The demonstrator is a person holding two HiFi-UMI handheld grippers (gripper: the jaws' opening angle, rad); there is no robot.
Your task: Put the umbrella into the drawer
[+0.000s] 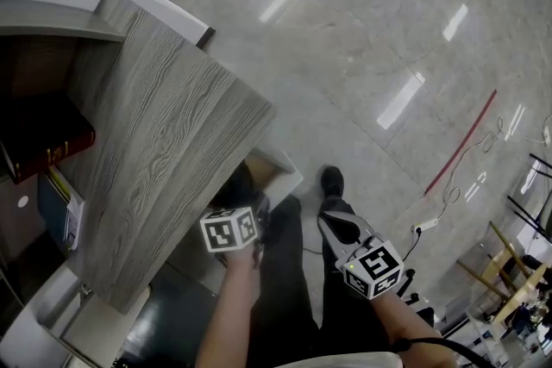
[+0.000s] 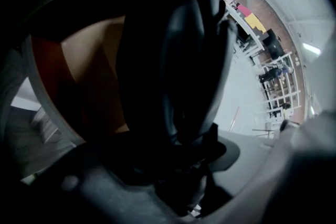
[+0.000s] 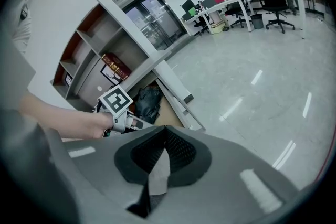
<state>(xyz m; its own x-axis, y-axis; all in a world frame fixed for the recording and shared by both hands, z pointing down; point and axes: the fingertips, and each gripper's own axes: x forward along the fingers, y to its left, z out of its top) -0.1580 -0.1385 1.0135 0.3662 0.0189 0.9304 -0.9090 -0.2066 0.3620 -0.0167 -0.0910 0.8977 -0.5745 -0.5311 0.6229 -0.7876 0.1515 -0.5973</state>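
A black folded umbrella (image 1: 237, 185) hangs down into the open drawer (image 1: 289, 179) under the wood-topped cabinet. My left gripper (image 1: 250, 207) is just above the drawer and shut on the umbrella's near end. In the left gripper view the umbrella (image 2: 178, 60) fills the space between the jaws, with the drawer's brown inside (image 2: 89, 71) behind it. The right gripper view shows the umbrella (image 3: 148, 102) lying in the drawer (image 3: 176, 93) beside the left gripper (image 3: 128, 122). My right gripper (image 1: 332, 224) hovers over the floor to the right, with its jaws (image 3: 165, 131) closed and nothing between them.
The grey wood cabinet top (image 1: 164, 142) juts out over the drawer. A red book (image 1: 47, 142) lies on a shelf at the left. The person's legs and a shoe (image 1: 332, 181) stand by the drawer. A power strip with cable (image 1: 427, 226) and a red floor line (image 1: 461, 142) are at the right.
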